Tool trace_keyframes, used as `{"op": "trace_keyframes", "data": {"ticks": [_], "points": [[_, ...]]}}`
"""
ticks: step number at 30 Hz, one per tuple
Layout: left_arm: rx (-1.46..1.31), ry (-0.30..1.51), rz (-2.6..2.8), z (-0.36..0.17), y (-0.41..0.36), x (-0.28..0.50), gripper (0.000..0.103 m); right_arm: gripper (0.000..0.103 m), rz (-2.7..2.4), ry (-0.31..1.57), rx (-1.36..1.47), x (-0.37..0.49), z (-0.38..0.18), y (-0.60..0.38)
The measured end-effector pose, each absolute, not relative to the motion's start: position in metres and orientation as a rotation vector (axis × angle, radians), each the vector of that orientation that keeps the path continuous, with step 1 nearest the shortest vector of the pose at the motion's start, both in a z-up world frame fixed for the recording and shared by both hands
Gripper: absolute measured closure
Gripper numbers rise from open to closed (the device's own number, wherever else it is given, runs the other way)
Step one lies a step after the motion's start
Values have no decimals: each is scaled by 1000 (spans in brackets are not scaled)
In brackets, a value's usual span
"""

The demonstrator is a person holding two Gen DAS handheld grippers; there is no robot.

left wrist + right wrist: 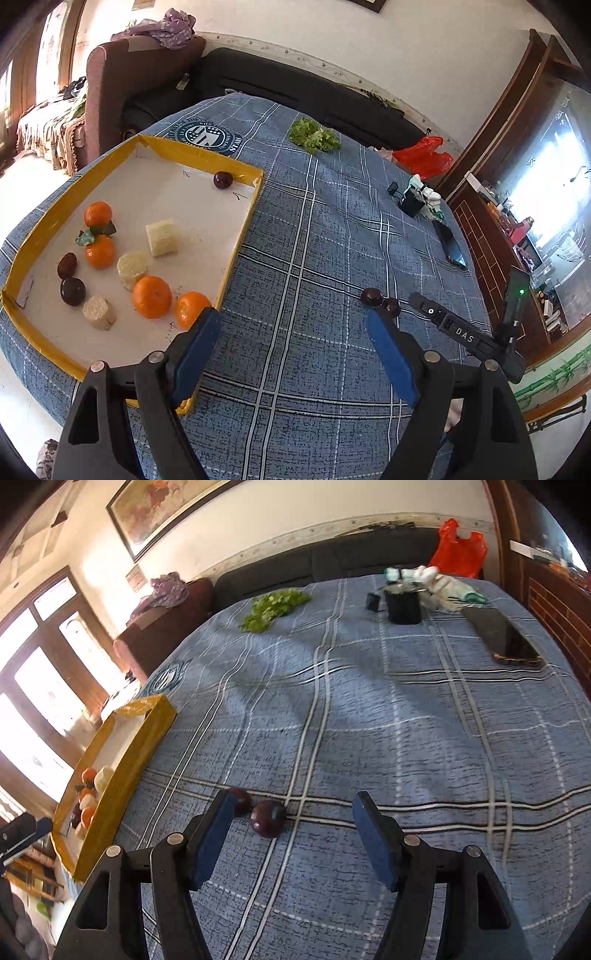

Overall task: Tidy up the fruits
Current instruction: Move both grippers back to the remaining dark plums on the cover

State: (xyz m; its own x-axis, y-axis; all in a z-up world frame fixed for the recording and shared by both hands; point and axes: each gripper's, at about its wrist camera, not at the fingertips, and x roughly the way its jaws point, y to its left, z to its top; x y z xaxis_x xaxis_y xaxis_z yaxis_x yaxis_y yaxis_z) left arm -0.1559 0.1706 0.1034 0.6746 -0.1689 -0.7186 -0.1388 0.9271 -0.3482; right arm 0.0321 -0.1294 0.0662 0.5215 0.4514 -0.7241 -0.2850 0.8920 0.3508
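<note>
Both grippers (291, 325) (293, 812) have black frames, blue pads, silver screws, perhaps "DAS" lettering.

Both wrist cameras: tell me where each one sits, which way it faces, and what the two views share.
Left wrist: rides the left gripper above the table's near edge, facing across the blue plaid cloth; yellow-rimmed tray of oranges to its left; its own blue-padded fingers show, jaws open.
Right wrist: rides the right gripper low over the cloth, facing two dark plums just ahead; its own fingers show, open.
Shared: tray, plums, lettuce, phone, red bag; each view catches the other gripper.
</note>
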Motion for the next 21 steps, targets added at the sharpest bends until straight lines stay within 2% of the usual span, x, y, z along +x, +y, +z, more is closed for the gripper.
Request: {"op": "trace_keyframes", "data": {"ticks": [4,6,10,13,15,16,17,21], "points": [[-365,843,-22,100,161,-150,22,33,493,941,125,32,52,-109],[-359,845,-23,98,157,-146,22,37,504,950,94,32,46,-103],[-347,860,-45,91,146,-134,27,39,518,957,66,32,38,-97],[-329,876,-62,85,135,-123,27,50,525,948,50,31,37,-93],[-316,893,-75,81,126,-114,27,66,525,944,36,30,37,-90],[-312,901,-81,79,123,-109,27,70,525,943,30,29,37,-89],[-306,908,-85,76,119,-105,27,73,526,943,29,30,36,-89],[-259,922,-91,66,104,-90,27,73,498,930,27,29,39,-93]]}}
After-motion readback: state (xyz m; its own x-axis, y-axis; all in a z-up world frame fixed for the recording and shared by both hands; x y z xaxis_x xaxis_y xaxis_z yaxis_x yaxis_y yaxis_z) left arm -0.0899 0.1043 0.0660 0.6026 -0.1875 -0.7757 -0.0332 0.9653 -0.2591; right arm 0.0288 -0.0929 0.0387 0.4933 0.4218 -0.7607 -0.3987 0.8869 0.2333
